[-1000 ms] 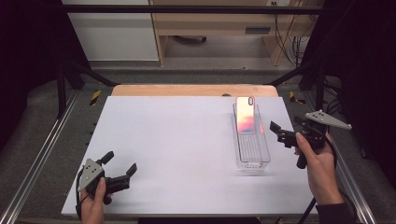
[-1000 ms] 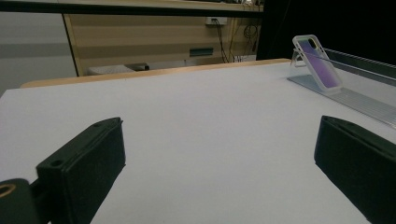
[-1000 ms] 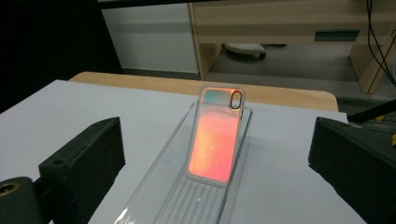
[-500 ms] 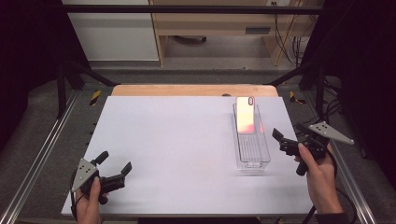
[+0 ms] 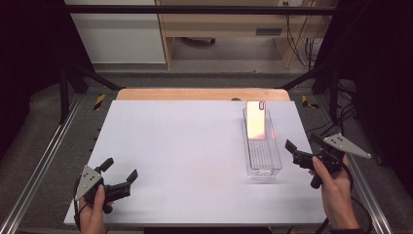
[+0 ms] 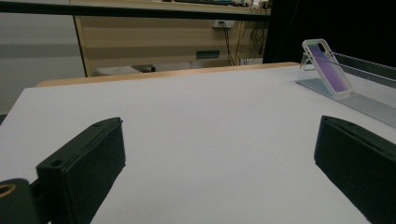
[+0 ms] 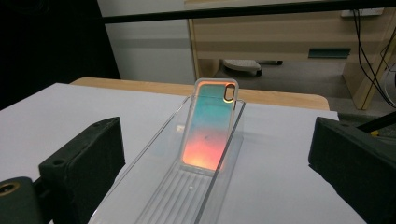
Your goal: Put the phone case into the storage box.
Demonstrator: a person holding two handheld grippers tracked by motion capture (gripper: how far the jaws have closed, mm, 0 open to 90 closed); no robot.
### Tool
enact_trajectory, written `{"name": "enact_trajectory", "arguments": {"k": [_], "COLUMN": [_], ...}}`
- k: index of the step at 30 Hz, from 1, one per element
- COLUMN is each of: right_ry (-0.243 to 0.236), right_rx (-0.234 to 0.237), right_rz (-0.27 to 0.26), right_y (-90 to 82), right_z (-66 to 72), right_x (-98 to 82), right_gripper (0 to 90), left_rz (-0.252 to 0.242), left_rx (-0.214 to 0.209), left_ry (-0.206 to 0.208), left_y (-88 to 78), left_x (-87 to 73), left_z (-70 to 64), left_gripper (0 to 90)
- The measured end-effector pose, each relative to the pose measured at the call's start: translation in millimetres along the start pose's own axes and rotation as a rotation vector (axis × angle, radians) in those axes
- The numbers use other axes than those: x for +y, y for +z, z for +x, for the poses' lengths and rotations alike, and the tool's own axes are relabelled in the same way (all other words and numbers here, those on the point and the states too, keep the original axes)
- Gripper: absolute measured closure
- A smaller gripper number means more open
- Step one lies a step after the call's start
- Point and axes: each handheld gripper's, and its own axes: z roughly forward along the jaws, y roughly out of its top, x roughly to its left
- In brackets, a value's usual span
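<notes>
Phone case (image 7: 211,126) retrieval looks to us like the step in hand: it leans upright against the far end of the clear tray (image 5: 262,165), which sits on the right half of the white table (image 5: 185,146). To do this well, we would bring the right gripper (image 5: 298,152) in along the tray's long axis, so that one jaw passes each side edge of the case and neither knocks the tray walls. We should close on the case's rim above the wall tops, then lift straight up, since a sideways pull would likely drag the light tray with it. From the right gripper view, the case's lower edge seems to rest on the ribbed tray floor, though the glare makes that hard to confirm.

Our right gripper has its jaws spread wide, holding nothing and touching nothing, just beside the tray's near right corner. Our left gripper (image 5: 118,176) is likewise wide apart and empty, low over the table's near left corner, well apart from the tray.
</notes>
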Motion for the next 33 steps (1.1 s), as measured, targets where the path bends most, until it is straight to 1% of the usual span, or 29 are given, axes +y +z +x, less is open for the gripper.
{"name": "enact_trajectory", "arguments": {"k": [4,8,21,33], "right_ry": [-0.009,-0.029,-0.048,-0.068], "right_rx": [0.009,0.017,0.048,0.066], "right_rz": [-0.004,-0.006,-0.032,-0.056], "right_y": [-0.9,-1.7,-3.6,-4.3], "right_z": [3.2,6.5,17.3,22.6], "right_x": [-4.6,-8.1,-19.4,-32.3], "right_gripper": [3.9,3.9,3.9,3.9], "left_rz": [-0.001,-0.001,-0.005,-0.007], "left_rx": [0.0,-0.001,-0.004,-0.003], "left_ry": [0.0,0.001,0.006,0.004], "left_y": [-0.2,-0.1,-0.9,-1.1], "left_x": [0.0,0.1,0.6,0.7], "left_z": [0.1,0.2,-0.5,0.1], "left_gripper": [1.4,1.5,1.5,1.4]}}
